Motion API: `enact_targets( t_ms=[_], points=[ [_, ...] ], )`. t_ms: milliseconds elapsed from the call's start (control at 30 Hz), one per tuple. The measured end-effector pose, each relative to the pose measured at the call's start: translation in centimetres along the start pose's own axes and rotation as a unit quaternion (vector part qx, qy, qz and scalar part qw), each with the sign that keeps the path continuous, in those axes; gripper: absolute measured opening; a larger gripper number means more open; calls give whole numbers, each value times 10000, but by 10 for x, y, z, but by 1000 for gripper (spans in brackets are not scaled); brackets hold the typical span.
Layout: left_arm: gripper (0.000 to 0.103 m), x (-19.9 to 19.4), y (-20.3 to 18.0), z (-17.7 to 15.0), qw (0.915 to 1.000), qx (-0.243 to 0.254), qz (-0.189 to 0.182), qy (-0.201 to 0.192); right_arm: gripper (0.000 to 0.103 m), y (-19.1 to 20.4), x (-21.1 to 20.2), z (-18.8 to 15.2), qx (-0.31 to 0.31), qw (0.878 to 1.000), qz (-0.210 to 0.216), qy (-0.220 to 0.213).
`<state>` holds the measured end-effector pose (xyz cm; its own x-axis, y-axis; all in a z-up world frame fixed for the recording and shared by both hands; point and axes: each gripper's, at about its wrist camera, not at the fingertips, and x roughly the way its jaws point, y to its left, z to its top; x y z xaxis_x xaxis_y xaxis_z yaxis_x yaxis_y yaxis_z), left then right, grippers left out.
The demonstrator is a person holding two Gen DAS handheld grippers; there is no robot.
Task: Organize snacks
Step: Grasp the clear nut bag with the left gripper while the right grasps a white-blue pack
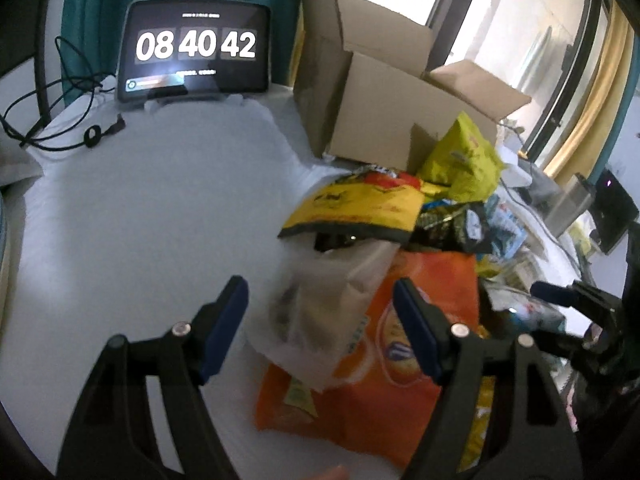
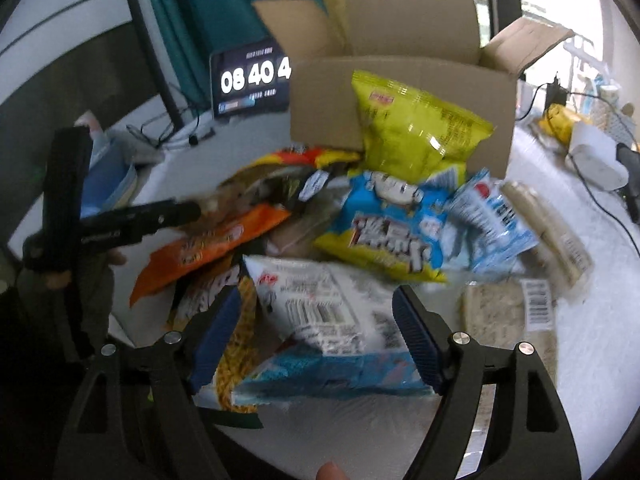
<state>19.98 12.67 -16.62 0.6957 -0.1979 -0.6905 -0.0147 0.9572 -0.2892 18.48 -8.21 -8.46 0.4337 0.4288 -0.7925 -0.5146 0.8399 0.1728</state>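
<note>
Well, both grippers tilt down over the snack pile, jaws spread wide and gripping nothing — the left gripper above a clear packet on the orange bag, the right gripper above a white-and-blue packet. The heap crowds the white table against an open cardboard box, a clock tablet behind — bare tabletop only on the left.

A cardboard box is standing at the back of the table, with a tablet clock sitting to its left. Snack bags are lying heaped in front of the box, one chip bag leaning against it. Wrapped bars, seemingly, are lying right of the heap.
</note>
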Motion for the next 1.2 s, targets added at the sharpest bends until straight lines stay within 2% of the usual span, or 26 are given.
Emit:
enact_targets(
  t_ms=[133,333,567,667,800,900,933,967,1000,1067,1133,1167,1200],
  points=[
    [76,17,1,4,9997,23,-1,242,81,-2,13,-3,-115,9997,-102,207],
    [76,38,4,5,9987,65,29,514,81,-12,20,-5,-72,9994,196,260],
    [73,40,5,6,9987,127,-8,493,81,-18,22,-5,-4,9991,346,261],
    [66,38,2,5,9987,254,0,442,81,-19,18,-6,-23,9995,246,216],
    [45,32,0,4,9989,305,73,340,82,-20,12,-11,-17,9999,-15,123],
    [42,27,0,3,9991,294,73,289,81,-16,9,-18,-139,9998,-64,87],
    [42,26,-1,3,9992,293,75,279,80,-12,8,-20,-259,9996,-110,37],
    [42,23,-2,2,9992,298,64,268,72,-10,8,-22,-307,9995,-108,-9],
    [41,21,-2,2,9992,292,52,250,59,-8,10,-22,-306,9995,-77,-6],
    [41,14,-4,2,9995,250,9,180,49,-4,6,-20,-357,9992,-143,-87],
    [41,6,-6,2,9997,226,3,93,42,1,5,-16,-430,9989,-121,-110],
    [41,1,-5,3,9998,209,-7,51,30,3,4,-15,-461,9988,-90,-126],
    [41,-3,-6,3,9998,203,-16,19,24,5,1,-14,-483,9986,-88,-171]
  ],
)
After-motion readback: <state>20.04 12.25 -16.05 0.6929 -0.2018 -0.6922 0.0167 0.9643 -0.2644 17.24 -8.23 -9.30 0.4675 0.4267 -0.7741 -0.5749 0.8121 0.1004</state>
